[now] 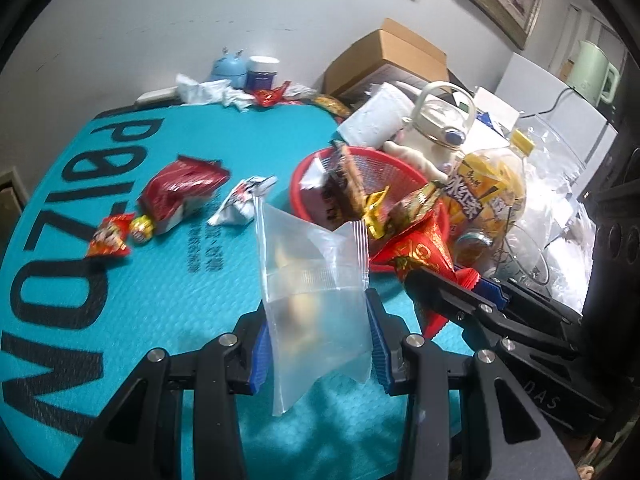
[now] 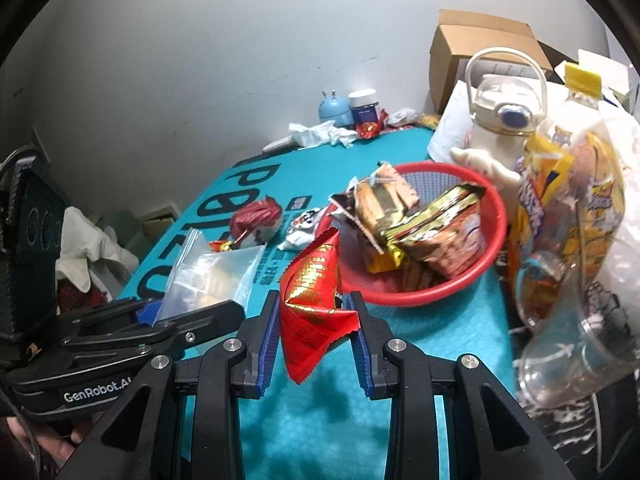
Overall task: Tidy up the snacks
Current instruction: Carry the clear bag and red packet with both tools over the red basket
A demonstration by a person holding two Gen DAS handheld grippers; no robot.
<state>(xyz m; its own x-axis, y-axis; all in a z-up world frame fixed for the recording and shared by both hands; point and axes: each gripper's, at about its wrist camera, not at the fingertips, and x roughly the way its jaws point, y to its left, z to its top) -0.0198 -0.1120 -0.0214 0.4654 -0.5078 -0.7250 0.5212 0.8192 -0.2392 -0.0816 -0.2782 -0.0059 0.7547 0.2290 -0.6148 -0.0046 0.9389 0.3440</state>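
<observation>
The left gripper [image 1: 318, 344] pinches a clear zip bag [image 1: 316, 280] between its blue pads; the bag stands upright from the jaws toward 12 o'clock, above the teal mat [image 1: 120, 300]. The right gripper [image 2: 316, 336] pinches a red snack packet [image 2: 314, 304], which rises from the jaws toward 12 o'clock. The red basket [image 2: 490, 256] sits just beyond at 1 o'clock from the right gripper, holding several snack packs [image 2: 432, 224]. More loose snacks [image 1: 176, 196] lie on the mat at 10 o'clock from the left gripper. A white bottle [image 2: 500, 128] stands behind the basket.
</observation>
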